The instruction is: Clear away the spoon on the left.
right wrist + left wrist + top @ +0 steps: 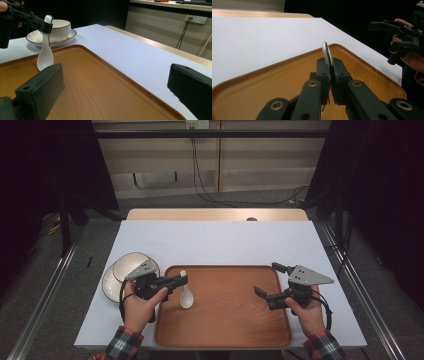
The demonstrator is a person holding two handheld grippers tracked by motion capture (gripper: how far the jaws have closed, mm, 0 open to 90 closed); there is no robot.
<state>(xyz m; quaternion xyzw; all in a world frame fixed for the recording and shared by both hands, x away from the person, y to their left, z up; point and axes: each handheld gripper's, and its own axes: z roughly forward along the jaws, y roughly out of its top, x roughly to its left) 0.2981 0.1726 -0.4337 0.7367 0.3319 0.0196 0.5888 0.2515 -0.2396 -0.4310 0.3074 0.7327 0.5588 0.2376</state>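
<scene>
No brand, label or writing can be read on anything here.

In the high view, the left tool (183, 280) sits left of centre in the frame, over the left edge of the wooden tray (235, 320). Its jaws are pressed together on the handle of a white spoon (186, 296). In the left gripper view the thin handle stands edge-on between the two black jaws, poking up above them. In the right gripper view, at the upper left of the frame, the spoon hangs nearly upright from that tool, bowl end down, with the bowl touching or just above the tray; which of the two cannot be told.

The right tool (268, 281) is at the right of the high view, over the tray's right part. Its jaws stand wide apart and hold nothing; in the right gripper view they flank bare tray wood.

A white bowl (131, 266) with a dark rim sits on a plate (109, 285) on the white tabletop (215, 240), just left of the tray.
</scene>
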